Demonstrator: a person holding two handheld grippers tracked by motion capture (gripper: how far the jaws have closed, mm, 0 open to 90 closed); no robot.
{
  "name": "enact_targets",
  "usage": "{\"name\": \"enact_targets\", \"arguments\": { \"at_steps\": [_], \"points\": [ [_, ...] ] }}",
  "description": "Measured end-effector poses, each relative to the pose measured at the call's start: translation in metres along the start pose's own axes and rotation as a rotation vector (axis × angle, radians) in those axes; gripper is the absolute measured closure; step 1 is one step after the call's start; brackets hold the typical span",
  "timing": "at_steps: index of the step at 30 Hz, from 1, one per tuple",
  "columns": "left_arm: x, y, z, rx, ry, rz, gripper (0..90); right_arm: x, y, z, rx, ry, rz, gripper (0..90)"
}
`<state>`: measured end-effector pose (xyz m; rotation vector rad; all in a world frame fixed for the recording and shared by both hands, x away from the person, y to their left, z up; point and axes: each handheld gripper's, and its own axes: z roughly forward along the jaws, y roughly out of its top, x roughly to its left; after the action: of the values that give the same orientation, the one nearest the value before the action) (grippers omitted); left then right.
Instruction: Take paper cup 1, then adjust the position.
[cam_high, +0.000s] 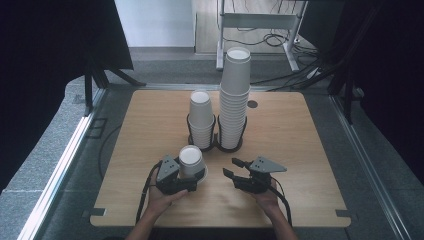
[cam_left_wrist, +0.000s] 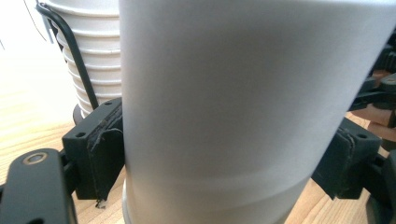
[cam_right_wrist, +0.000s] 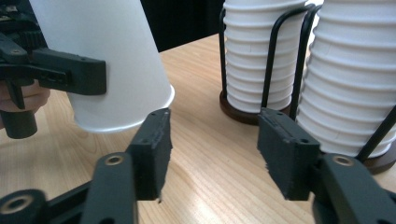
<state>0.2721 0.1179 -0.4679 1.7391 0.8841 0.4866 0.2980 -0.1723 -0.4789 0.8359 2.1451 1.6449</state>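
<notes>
One upside-down white paper cup (cam_high: 192, 161) is clamped in the left gripper (cam_high: 192, 181), jaws pinched tight on its sides, wide rim hanging just off the table (cam_high: 300, 150), tilted a bit in the right gripper view. It looks like more than one nested cup, a second rim shows low in the left gripper view, can't be sure. The right gripper (cam_high: 231, 167) sits at 3 o'clock from that cup, near but apart, jaws about half open, nothing between them, bare wood there.

Further back, at 12 o'clock from the held cup, a black wire rack (cam_high: 216, 145) holds two inverted stacks: short stack (cam_high: 201, 119) left, tall stack (cam_high: 234, 97) right.

Step, as I read it: cup is off a stack and being handled near the front edge, possibly splitting nested cups. Next move likely calls for the right gripper to close in toward 9 o'clock, catch the lower rim and pull, left holding firm without crushing.
</notes>
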Motion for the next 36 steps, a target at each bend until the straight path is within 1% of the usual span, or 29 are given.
{"name": "enact_targets", "arguments": {
  "at_steps": [2, 5, 10, 11, 13, 15, 20, 22, 25, 26, 30, 36],
  "points": [
    [0.0, 0.0, 0.0, -0.003, -0.001, -0.001, 15.2, 0.001, 0.001, -0.001, -0.005, -0.009, -0.008, 40.9],
    [0.001, 0.0, 0.0, 0.0, 0.0, 0.002, 15.2, 0.001, 0.002, -0.002, -0.007, -0.015, -0.008, 38.2],
    [0.0, -0.003, 0.004, 0.016, 0.0, 0.009, 15.2, 0.002, 0.002, -0.001, -0.017, -0.015, -0.008, 34.3],
    [-0.001, -0.004, 0.005, 0.023, 0.0, 0.017, 15.2, 0.004, 0.004, -0.001, -0.024, -0.012, -0.012, 32.0],
    [-0.004, -0.005, 0.008, 0.035, 0.0, 0.035, 15.2, 0.005, 0.005, -0.002, -0.029, -0.009, -0.013, 30.9],
    [-0.007, -0.007, 0.011, 0.046, -0.008, 0.042, 15.2, 0.009, 0.007, -0.003, -0.038, 0.002, -0.02, 27.9],
    [-0.018, -0.012, 0.02, 0.073, -0.023, 0.076, 15.2, 0.013, 0.009, -0.005, -0.049, 0.008, -0.022, 26.1],
    [-0.022, -0.014, 0.023, 0.082, -0.039, 0.075, 15.2, 0.014, 0.01, -0.005, -0.056, 0.02, -0.015, 25.6],
    [-0.03, -0.017, 0.027, 0.096, -0.055, 0.093, 15.1, 0.016, 0.011, -0.005, -0.072, 0.054, -0.007, 24.5],
    [-0.031, -0.017, 0.028, 0.099, -0.062, 0.093, 15.1, 0.017, 0.011, -0.005, -0.075, 0.061, -0.007, 24.0],
    [-0.033, -0.019, 0.03, 0.108, -0.076, 0.085, 15.1, 0.02, 0.012, -0.006, -0.082, 0.088, -0.008, 22.3],
    [-0.037, -0.022, 0.033, 0.12, -0.081, 0.099, 15.1, 0.025, 0.011, -0.002, -0.067, 0.118, -0.014, 19.2]
  ]
}}
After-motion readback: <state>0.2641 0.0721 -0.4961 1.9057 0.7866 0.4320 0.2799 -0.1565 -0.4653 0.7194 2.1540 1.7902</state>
